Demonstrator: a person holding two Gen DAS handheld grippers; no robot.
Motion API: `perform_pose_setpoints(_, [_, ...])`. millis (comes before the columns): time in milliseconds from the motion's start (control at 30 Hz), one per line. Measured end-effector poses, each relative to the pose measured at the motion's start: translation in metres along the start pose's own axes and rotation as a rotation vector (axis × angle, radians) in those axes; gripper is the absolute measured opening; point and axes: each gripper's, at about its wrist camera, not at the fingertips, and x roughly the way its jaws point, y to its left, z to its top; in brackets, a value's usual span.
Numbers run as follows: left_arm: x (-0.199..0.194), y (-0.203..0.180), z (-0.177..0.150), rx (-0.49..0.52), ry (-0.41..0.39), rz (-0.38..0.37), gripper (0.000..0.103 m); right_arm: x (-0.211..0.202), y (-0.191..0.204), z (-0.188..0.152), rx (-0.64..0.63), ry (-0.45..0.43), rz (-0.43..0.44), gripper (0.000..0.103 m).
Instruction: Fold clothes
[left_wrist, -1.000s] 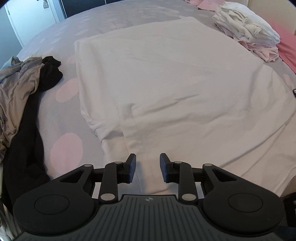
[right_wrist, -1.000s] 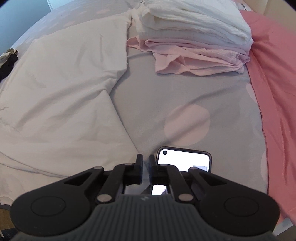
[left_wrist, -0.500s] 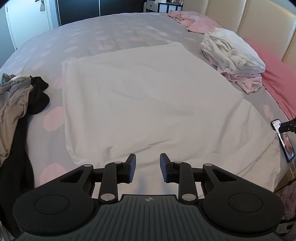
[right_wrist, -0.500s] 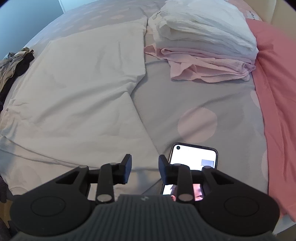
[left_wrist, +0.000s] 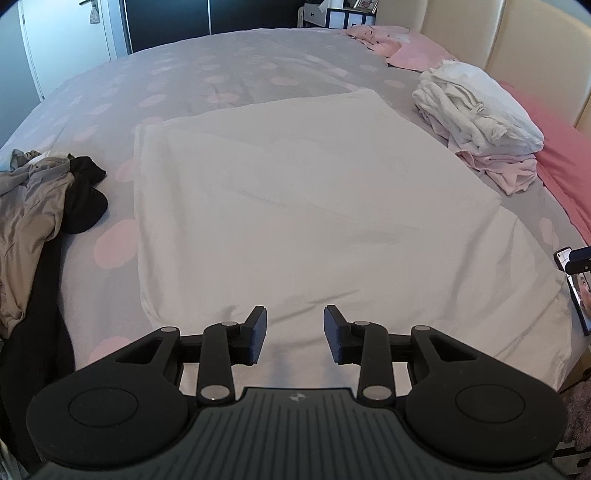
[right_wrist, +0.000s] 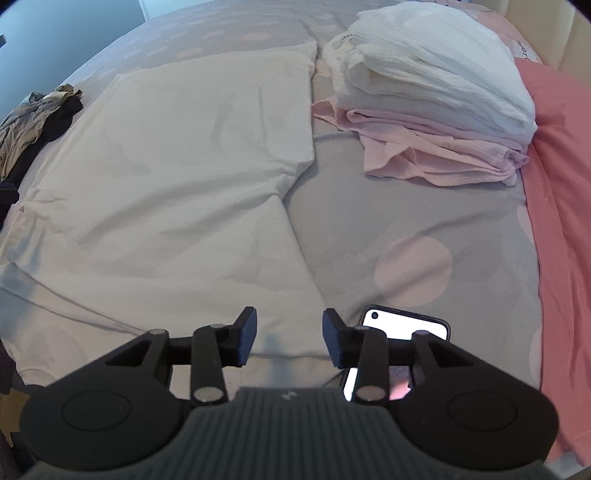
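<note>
A large white garment (left_wrist: 295, 206) lies spread flat on the bed, partly folded, and shows in both wrist views (right_wrist: 166, 177). My left gripper (left_wrist: 294, 334) hovers over its near edge; the jaws are opening and nothing is between them. My right gripper (right_wrist: 289, 336) hangs above the garment's near right corner, jaws also opening with nothing between them. A stack of folded white and pale pink clothes (right_wrist: 428, 96) sits at the far right (left_wrist: 476, 122).
A phone (right_wrist: 402, 328) with a lit screen lies just right of my right gripper. A heap of beige and black clothes (left_wrist: 40, 206) is at the left. The grey bedspread with pink dots (left_wrist: 229, 62) stretches behind; a pink sheet (right_wrist: 557, 206) borders the right.
Both grippers have let their jaws widen, the right from nearly shut. Both have lifted and drawn back, so more of the white garment and the bed shows.
</note>
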Motion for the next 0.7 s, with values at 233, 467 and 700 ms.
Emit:
perform_pose_setpoints(233, [0.012, 0.017, -0.021, 0.024, 0.036, 0.076, 0.043, 0.003, 0.014, 0.011, -0.044, 0.004, 0.001, 0.046])
perform_pose_setpoints(467, [0.034, 0.024, -0.022, 0.058, 0.000, 0.104, 0.043, 0.011, 0.024, 0.034, -0.036, -0.005, 0.009, 0.046])
perform_pose_setpoints(700, [0.058, 0.043, -0.014, -0.012, 0.018, 0.040, 0.030, 0.022, 0.039, 0.050, -0.084, -0.004, 0.020, 0.048])
